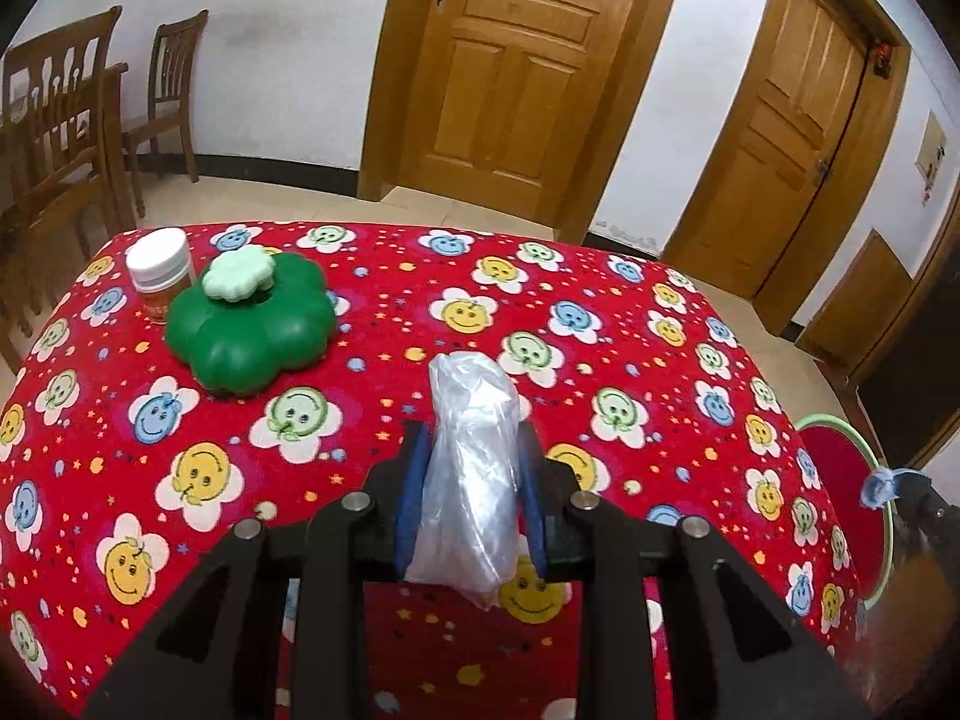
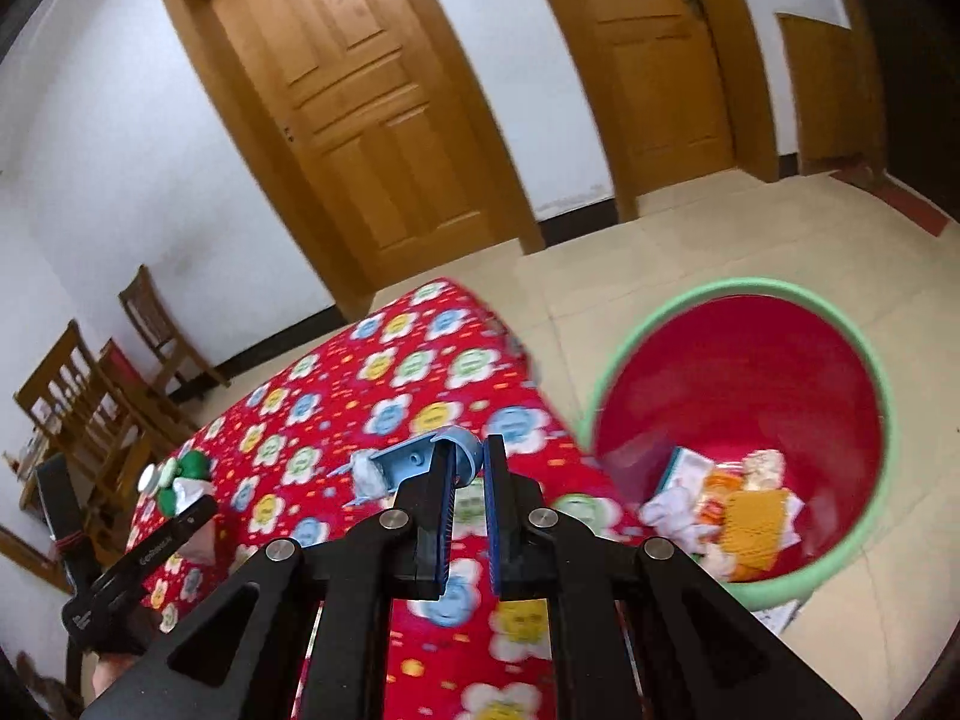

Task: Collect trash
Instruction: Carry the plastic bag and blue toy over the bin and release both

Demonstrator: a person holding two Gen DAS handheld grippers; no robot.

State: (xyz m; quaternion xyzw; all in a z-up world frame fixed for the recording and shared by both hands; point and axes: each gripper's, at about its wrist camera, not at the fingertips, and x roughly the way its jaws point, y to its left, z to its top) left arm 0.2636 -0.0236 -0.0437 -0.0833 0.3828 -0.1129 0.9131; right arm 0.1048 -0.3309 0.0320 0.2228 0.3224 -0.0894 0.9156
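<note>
Right wrist view: right gripper (image 2: pixel 471 468) is clamping a light blue plastic piece (image 2: pixel 414 459) over the table edge, beside the red bin (image 2: pixel 870 372) holding cartons and wrappers (image 2: pixel 729 510). Left gripper (image 1: pixel 471 468) is squeezing a clear plastic bag (image 1: pixel 474 468) above the red tablecloth (image 1: pixel 630 330); green flower box (image 1: pixel 252 324) and white-lidded jar (image 1: pixel 157 267) are sitting far-left.

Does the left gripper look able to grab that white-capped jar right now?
Probably not yet. The left gripper is shut on a plastic bag, so its fingers are full. The jar also stands behind the green box, which partly blocks a straight approach.
</note>
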